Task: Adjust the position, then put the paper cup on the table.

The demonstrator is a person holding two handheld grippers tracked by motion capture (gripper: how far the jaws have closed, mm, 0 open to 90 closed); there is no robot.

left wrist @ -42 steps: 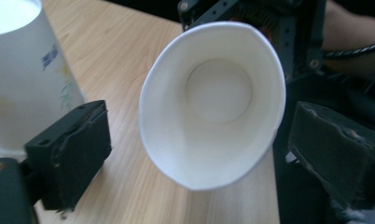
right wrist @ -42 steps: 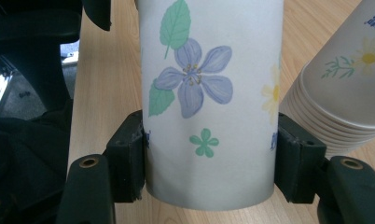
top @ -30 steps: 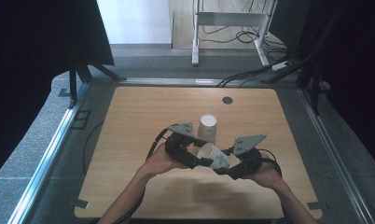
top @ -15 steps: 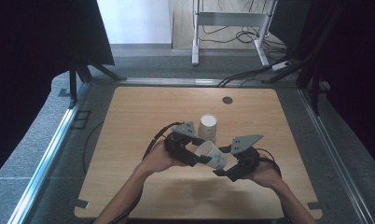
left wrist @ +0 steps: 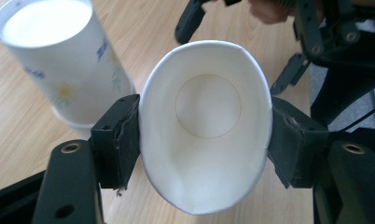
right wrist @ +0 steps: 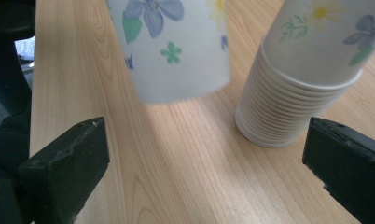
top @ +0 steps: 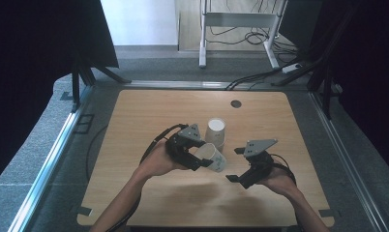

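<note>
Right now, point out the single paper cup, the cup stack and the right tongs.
single paper cup (left wrist: 206, 126), left gripper view, on its inner wall below the base.
cup stack (right wrist: 274, 119), right gripper view, on the nested rims.
right tongs (top: 237, 164), high view, midway between the open tips.

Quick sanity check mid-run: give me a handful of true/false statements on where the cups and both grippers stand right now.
1. The left gripper is clamped on a single paper cup, squeezing its rim into an oval. True.
2. The held cup is full of liquid. False: the left gripper view looks into it and it is empty.
3. The right gripper is open with nothing between its jaws. True.
4. The stack of cups lies on its side. False: it stands rims-down on the table.
5. The right gripper grips the stack. False: it sits apart from the stack, toward the person.
</note>
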